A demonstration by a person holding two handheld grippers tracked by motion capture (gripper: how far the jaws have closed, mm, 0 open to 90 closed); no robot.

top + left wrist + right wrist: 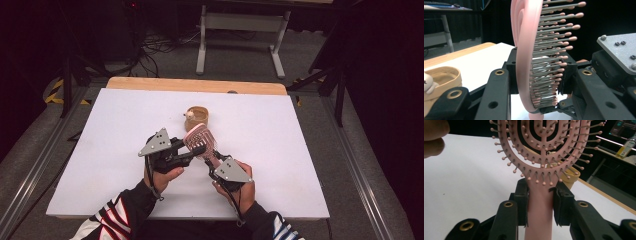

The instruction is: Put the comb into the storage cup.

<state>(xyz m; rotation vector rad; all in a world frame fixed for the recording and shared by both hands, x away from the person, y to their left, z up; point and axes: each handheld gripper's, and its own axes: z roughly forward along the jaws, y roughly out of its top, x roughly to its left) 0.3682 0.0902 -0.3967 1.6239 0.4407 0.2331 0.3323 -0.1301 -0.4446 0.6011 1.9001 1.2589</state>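
A person seated at a white counter (120,165) holds a two-jaw claw in each hand, and both claws meet on a pink vented hairbrush (201,140) lifted above the middle of the counter.

The right claw (541,202) is clamped on the brush's handle just below the head, its black pads pressing either side. The left claw (537,75) has closed across the head: one pad sits against the smooth pink back, the other against the tips of the grey, pink-tipped bristles (554,47). The brush stands roughly upright between them, bristles facing the right hand.

Just behind the brush, toward the far edge of the counter, lies a tan coiled band (197,118) with a small white ornament on its rim.

Likely risks: the bristles flex, so the left claw's hold on that side is soft and could slide or bend the pins if squeezed harder. If the two hands pull or twist in different directions, the thin vented head could strain or the handle could slip through the right pads and drop onto the band.
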